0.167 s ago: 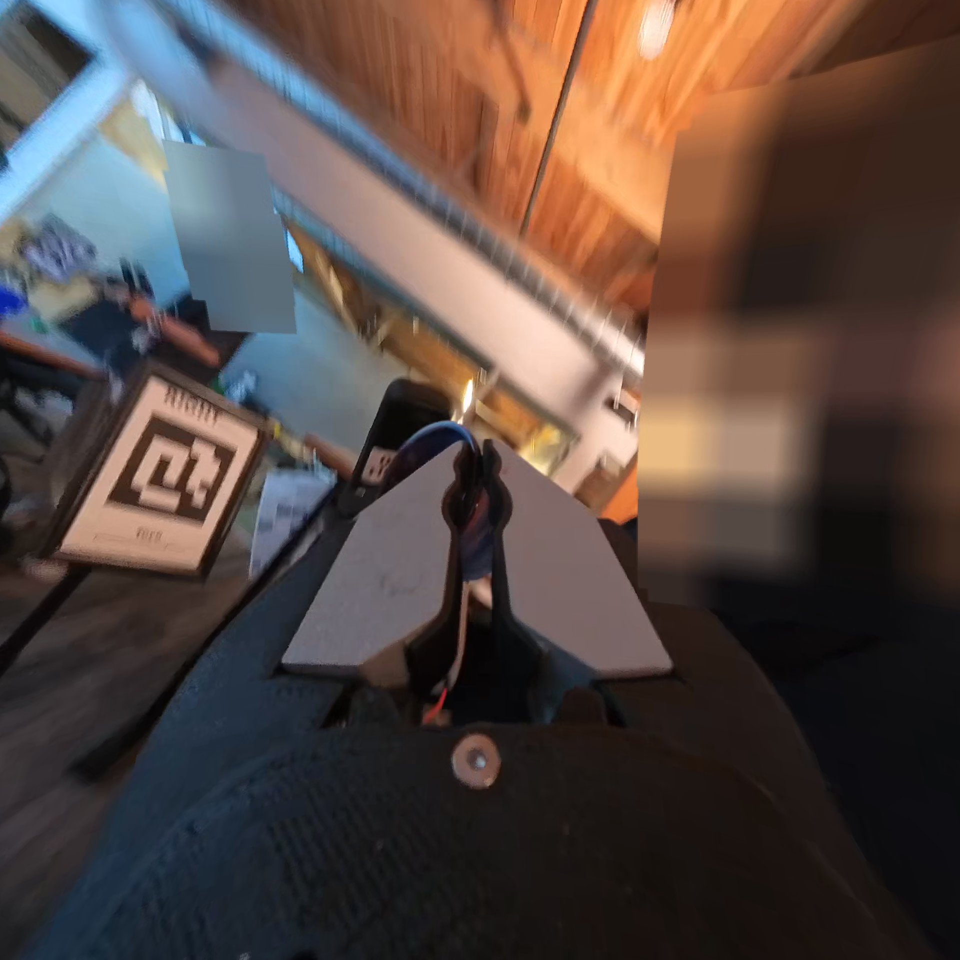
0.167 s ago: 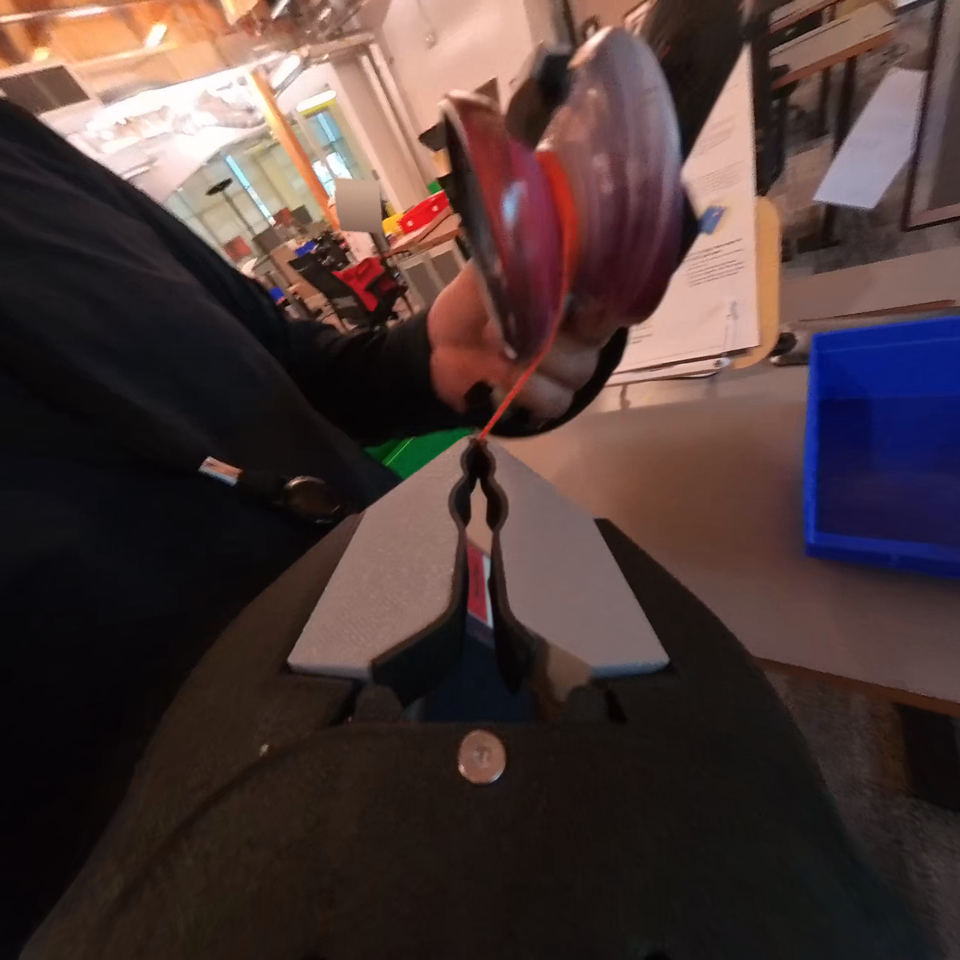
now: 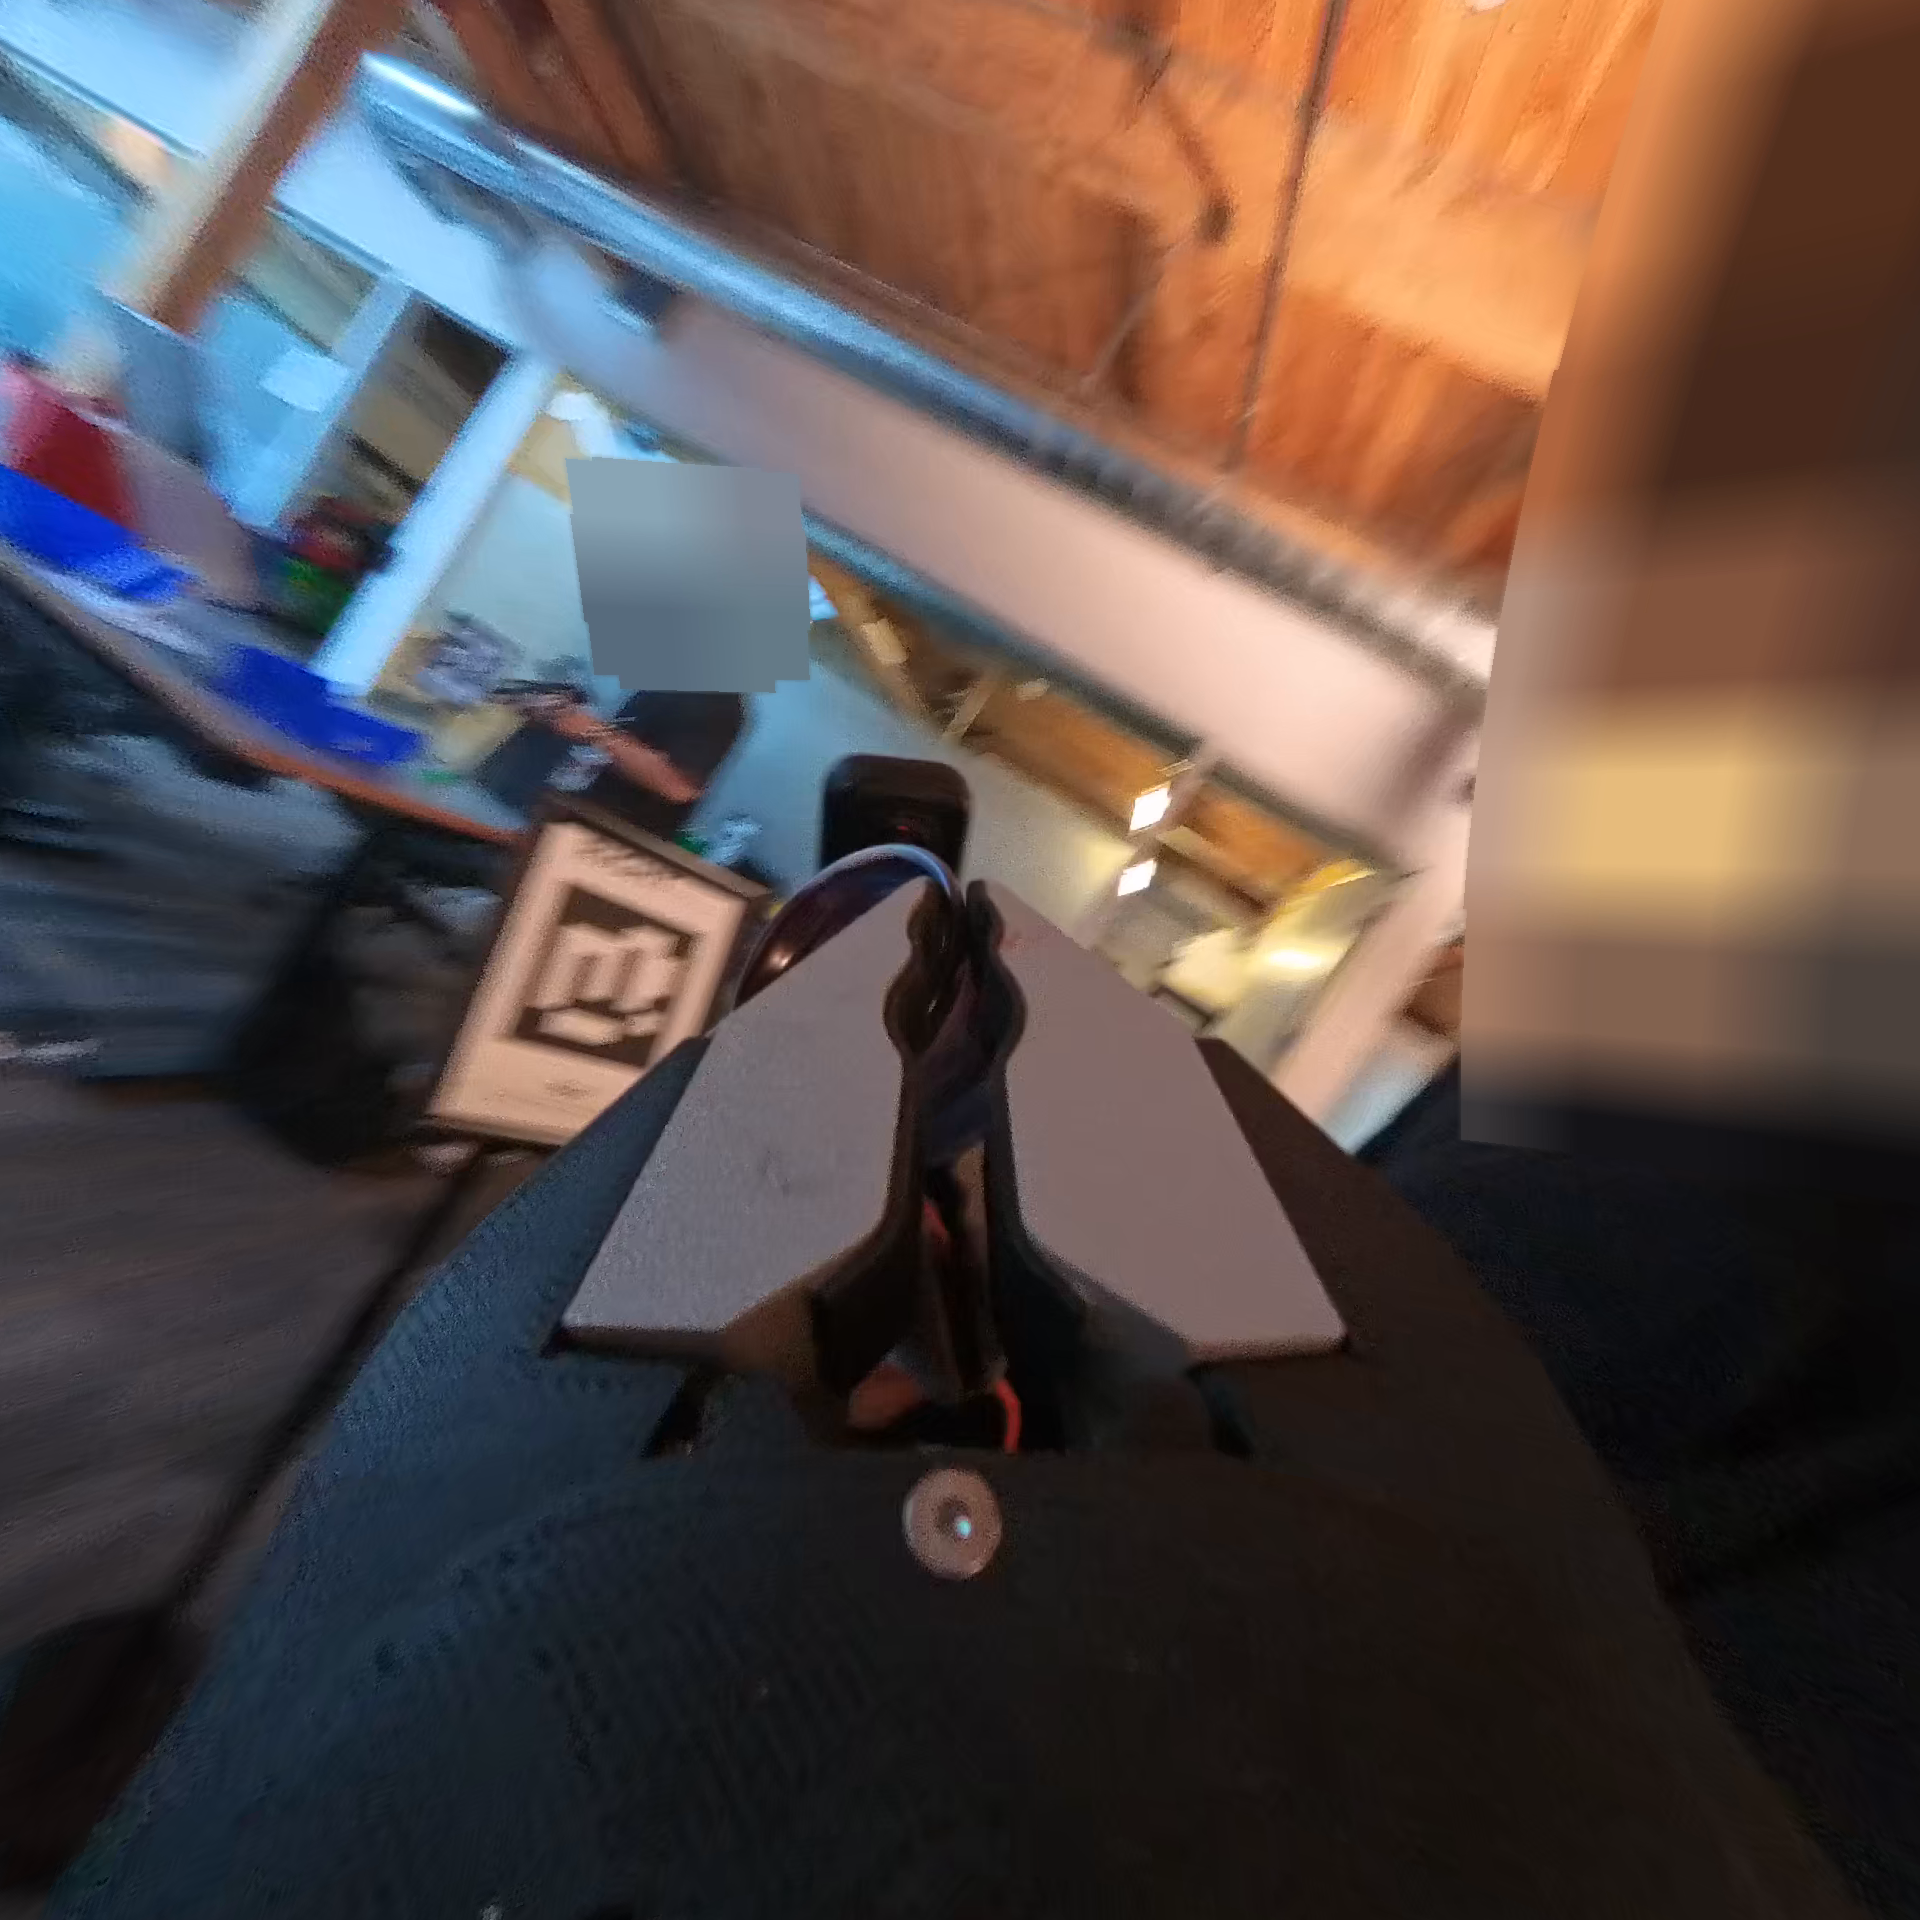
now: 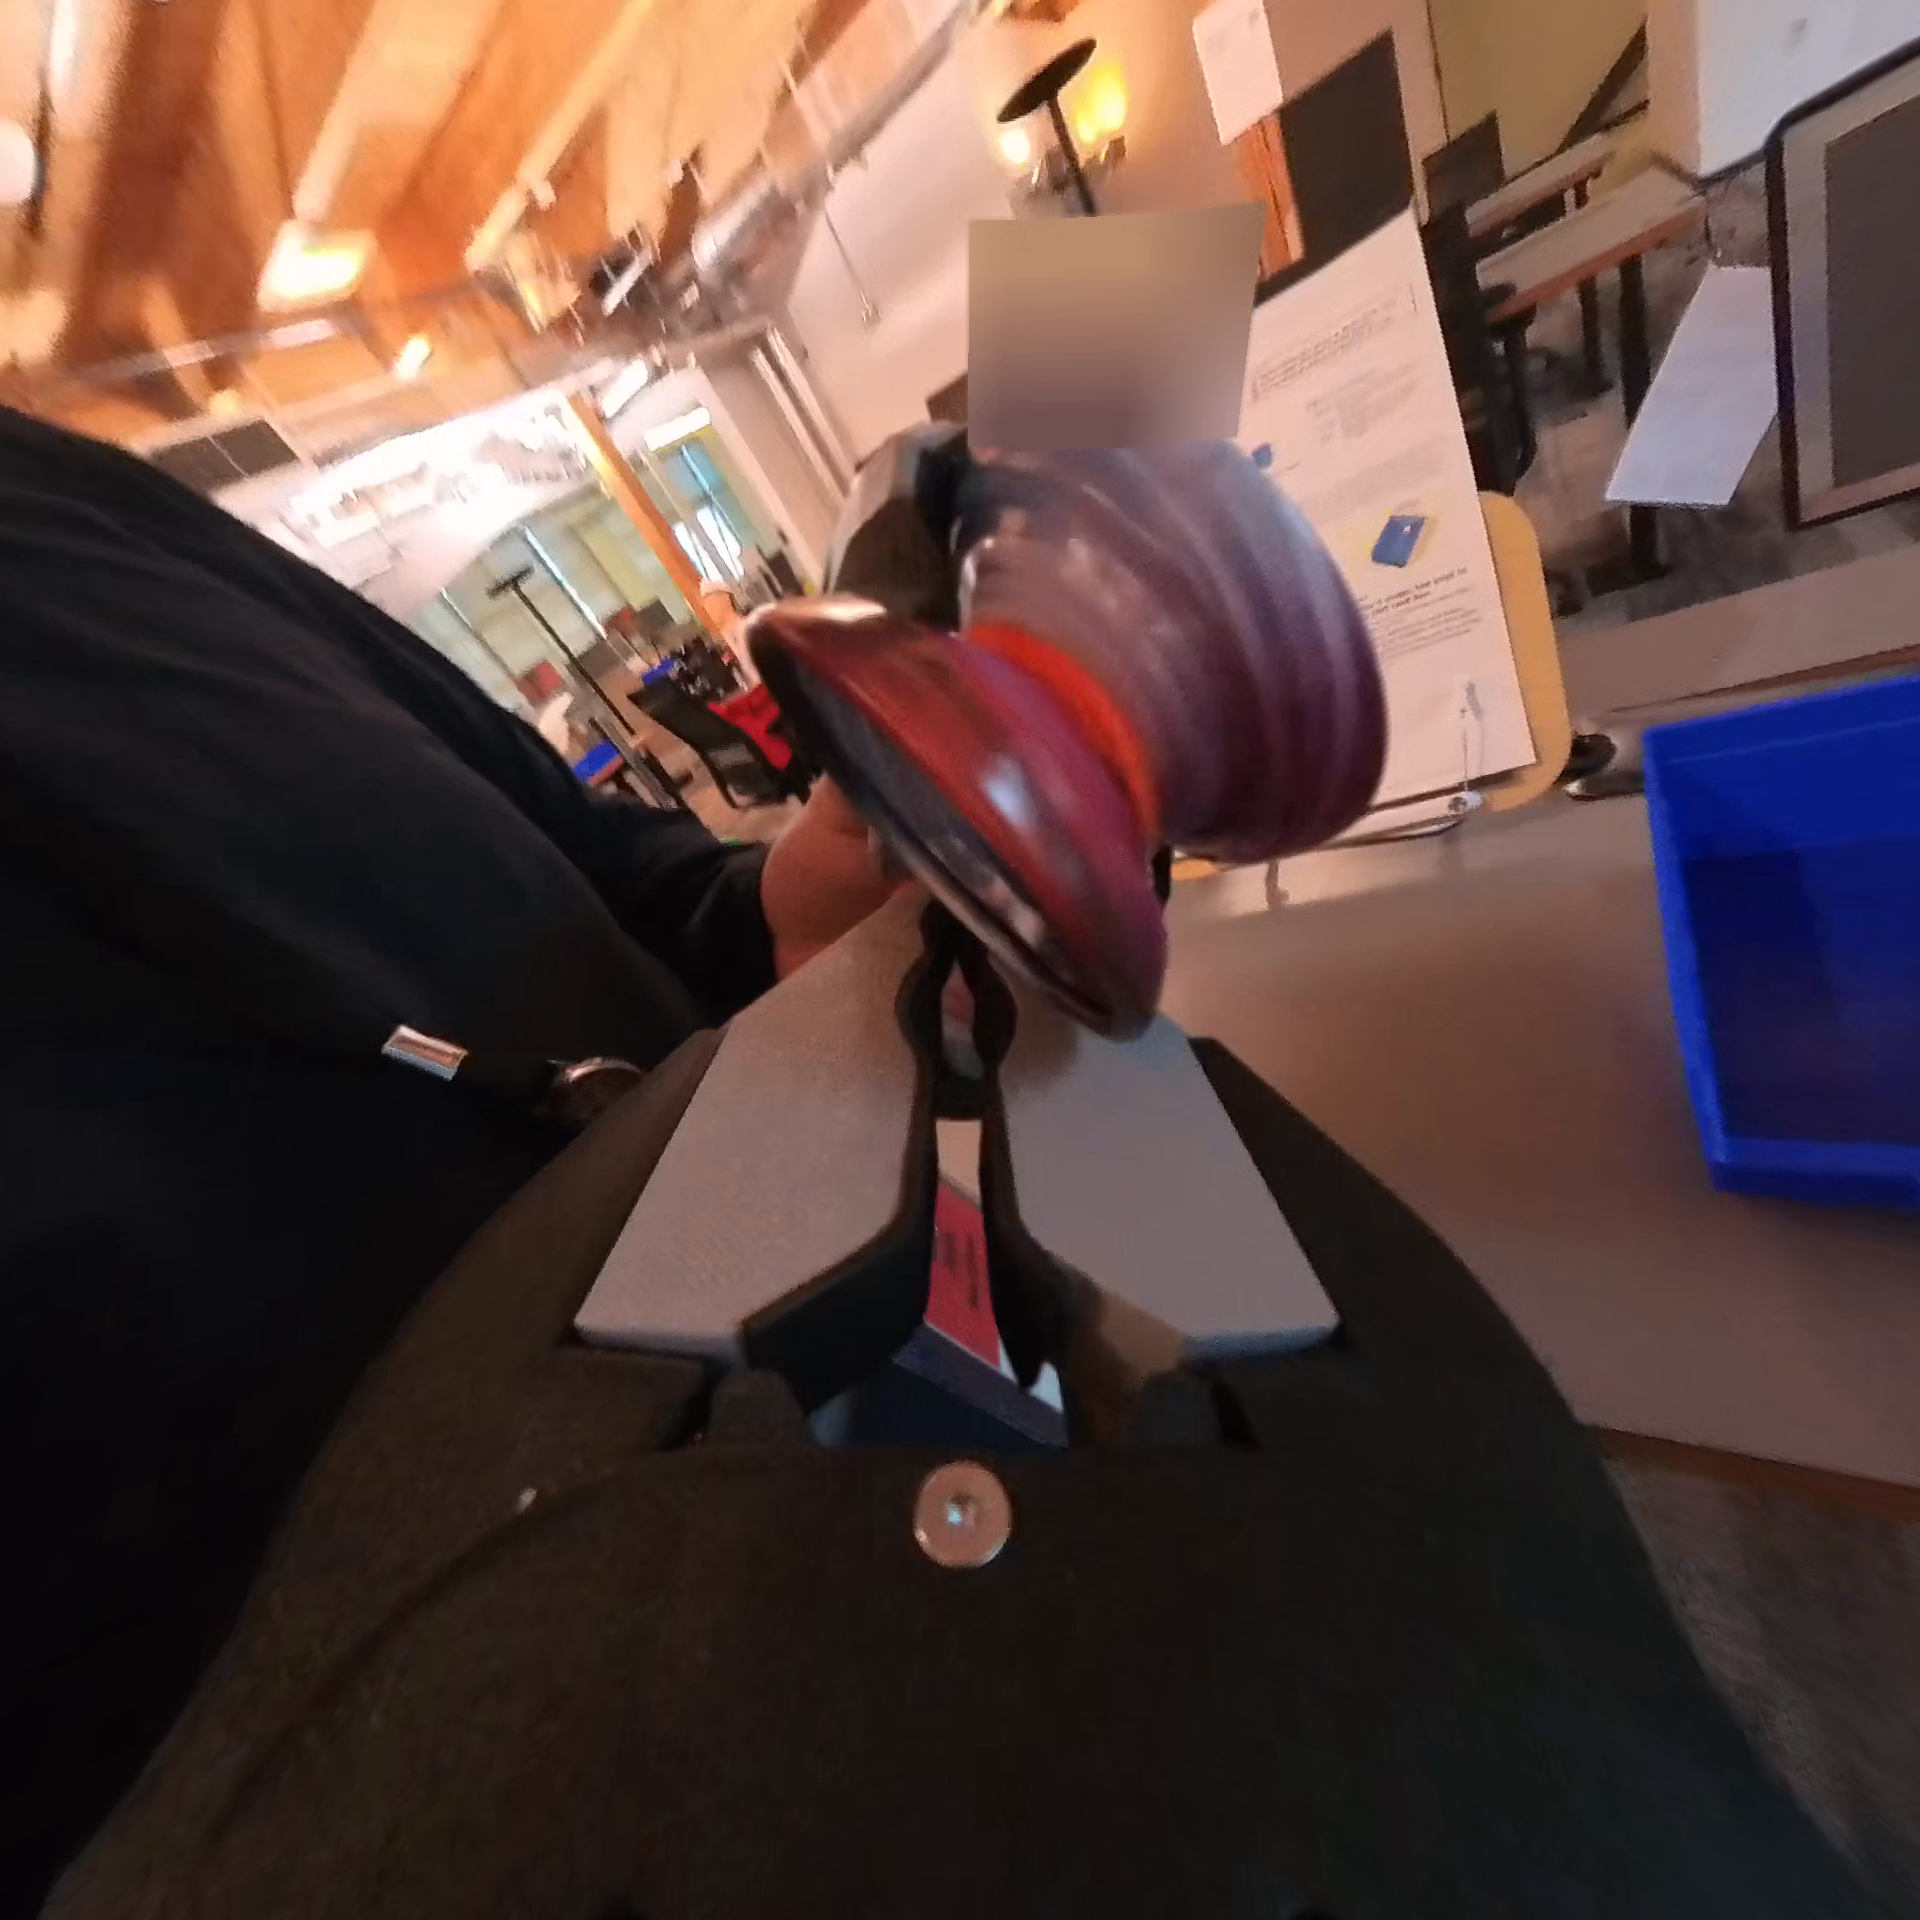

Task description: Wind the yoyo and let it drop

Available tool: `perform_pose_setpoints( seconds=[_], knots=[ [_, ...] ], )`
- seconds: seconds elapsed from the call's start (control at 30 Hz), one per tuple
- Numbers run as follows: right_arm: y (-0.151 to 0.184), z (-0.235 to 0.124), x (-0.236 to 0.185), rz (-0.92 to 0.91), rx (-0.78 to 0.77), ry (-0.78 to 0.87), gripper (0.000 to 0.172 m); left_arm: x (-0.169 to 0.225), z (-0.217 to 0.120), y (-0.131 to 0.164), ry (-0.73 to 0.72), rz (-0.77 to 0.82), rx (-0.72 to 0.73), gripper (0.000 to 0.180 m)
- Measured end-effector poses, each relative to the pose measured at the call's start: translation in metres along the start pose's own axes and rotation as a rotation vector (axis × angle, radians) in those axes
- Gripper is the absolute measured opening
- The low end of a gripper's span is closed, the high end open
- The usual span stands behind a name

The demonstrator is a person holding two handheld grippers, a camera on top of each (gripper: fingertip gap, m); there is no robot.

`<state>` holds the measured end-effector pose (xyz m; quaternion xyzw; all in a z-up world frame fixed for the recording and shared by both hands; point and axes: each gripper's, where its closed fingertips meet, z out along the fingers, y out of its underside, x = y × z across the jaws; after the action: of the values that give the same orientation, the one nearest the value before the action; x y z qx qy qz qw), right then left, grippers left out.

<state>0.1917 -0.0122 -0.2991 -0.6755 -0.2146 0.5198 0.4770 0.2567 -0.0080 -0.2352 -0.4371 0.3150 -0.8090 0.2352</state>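
Two claws, both with jaws closed. The left claw pinches the thin rim of the dark red yoyo, holding it in the air. The right claw sits just below the yoyo, its tips partly hidden; any string there is unclear. A blue bin rests on the grey worktop at right.

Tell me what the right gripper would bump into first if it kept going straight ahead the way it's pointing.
Most likely the yoyo. It sits right beyond the right gripper, with its red half overlapping the fingertips in that view. Depth is blurred, so it may already be touching.
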Motion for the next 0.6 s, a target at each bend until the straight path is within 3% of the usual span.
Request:
perform_pose_setpoints(
  seconds=[0.17,0.37,0.6],
  knots=[
    [-0.007,-0.007,0.004,0.165,0.121,-0.042,0.000,-0.018,-0.010,0.004,-0.207,0.282,-0.163,0.002],
    [0.001,-0.011,0.006,0.235,0.098,-0.062,0.000,-0.026,-0.013,0.025,-0.380,0.685,-0.417,0.002],
    [-0.005,-0.017,-0.006,0.227,0.156,-0.134,0.000,0.002,-0.004,0.031,-0.334,0.909,-0.455,0.001]
  ],
)
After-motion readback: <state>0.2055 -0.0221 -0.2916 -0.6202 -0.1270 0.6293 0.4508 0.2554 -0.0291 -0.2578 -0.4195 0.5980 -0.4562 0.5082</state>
